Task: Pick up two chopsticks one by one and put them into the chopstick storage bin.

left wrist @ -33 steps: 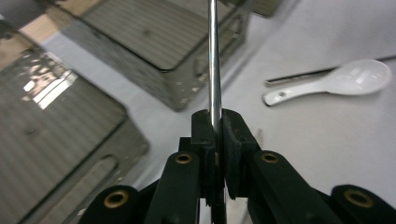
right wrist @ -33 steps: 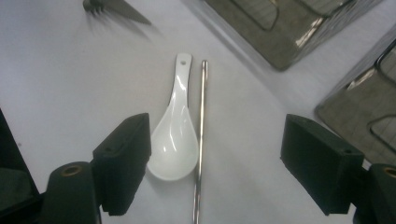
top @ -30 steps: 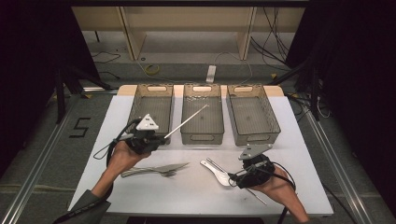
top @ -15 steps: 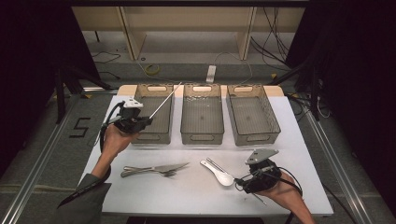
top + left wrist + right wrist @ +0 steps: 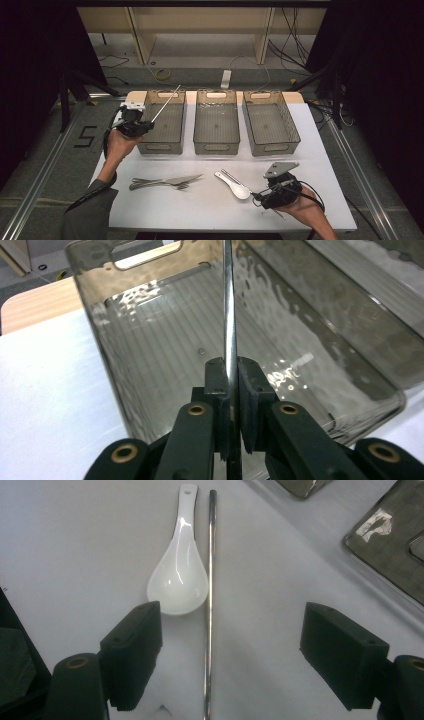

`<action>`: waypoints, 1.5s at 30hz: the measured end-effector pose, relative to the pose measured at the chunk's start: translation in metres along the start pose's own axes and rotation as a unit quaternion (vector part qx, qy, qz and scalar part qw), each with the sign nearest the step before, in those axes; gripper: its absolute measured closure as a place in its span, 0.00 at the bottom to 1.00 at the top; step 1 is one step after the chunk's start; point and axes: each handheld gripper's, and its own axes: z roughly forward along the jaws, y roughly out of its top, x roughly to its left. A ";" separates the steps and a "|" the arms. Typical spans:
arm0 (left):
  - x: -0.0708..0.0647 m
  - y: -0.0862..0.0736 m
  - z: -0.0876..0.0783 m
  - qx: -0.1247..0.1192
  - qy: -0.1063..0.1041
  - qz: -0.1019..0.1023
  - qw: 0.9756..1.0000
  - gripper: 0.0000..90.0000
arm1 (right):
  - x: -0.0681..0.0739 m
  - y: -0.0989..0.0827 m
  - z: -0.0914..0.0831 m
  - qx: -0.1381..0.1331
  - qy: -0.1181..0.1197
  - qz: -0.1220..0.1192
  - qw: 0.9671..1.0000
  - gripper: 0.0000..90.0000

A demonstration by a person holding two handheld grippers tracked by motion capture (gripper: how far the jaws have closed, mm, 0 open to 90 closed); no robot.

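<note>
Over left bin (image 5: 165, 122), at its near left corner: thin metal rod (image 5: 166, 103) pinched by left gripper (image 5: 141, 125), jaws pressed onto it, rod angled up across bin. On table (image 5: 210, 200) near front right: right gripper (image 5: 256, 196) spread wide, second rod (image 5: 209, 605) between jaws, untouched, white spoon (image 5: 178, 575) just beside it.

Metal chopstick (image 5: 166, 103) clamped over left bin (image 5: 165, 142)
Thin shiny steel rod, tilted up and away above the smoky clear bin's open top; second chopstick (image 5: 210, 605) lies flat on table touching white spoon (image 5: 179, 575).
</note>
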 end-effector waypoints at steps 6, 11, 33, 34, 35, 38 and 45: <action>0.007 -0.007 0.011 0.012 0.004 -0.015 1.000 0.93 | 0.000 0.001 -0.001 0.000 -0.003 0.005 1.000 0.29; 0.011 -0.009 0.015 0.014 0.010 -0.028 0.999 0.93 | -0.002 0.001 0.001 0.001 -0.001 0.006 1.000 0.29; -0.017 -0.009 -0.010 -0.027 -0.084 -0.051 0.995 0.29 | -0.007 -0.003 -0.001 0.036 -0.001 0.010 0.999 0.30; -0.021 -0.010 -0.011 -0.028 -0.090 -0.046 0.994 0.28 | -0.008 -0.003 -0.001 0.043 0.000 0.007 0.999 0.31; -0.025 -0.011 -0.013 -0.029 -0.093 -0.039 0.994 0.26 | -0.007 -0.002 0.001 0.050 0.000 0.007 0.999 0.31; -0.036 -0.013 -0.020 -0.045 -0.105 -0.030 0.993 0.25 | -0.007 -0.002 0.003 0.071 0.001 0.006 0.997 0.32; -0.064 -0.027 -0.034 -0.072 -0.125 0.002 0.989 0.22 | -0.008 0.001 0.008 0.103 0.003 0.006 0.995 0.41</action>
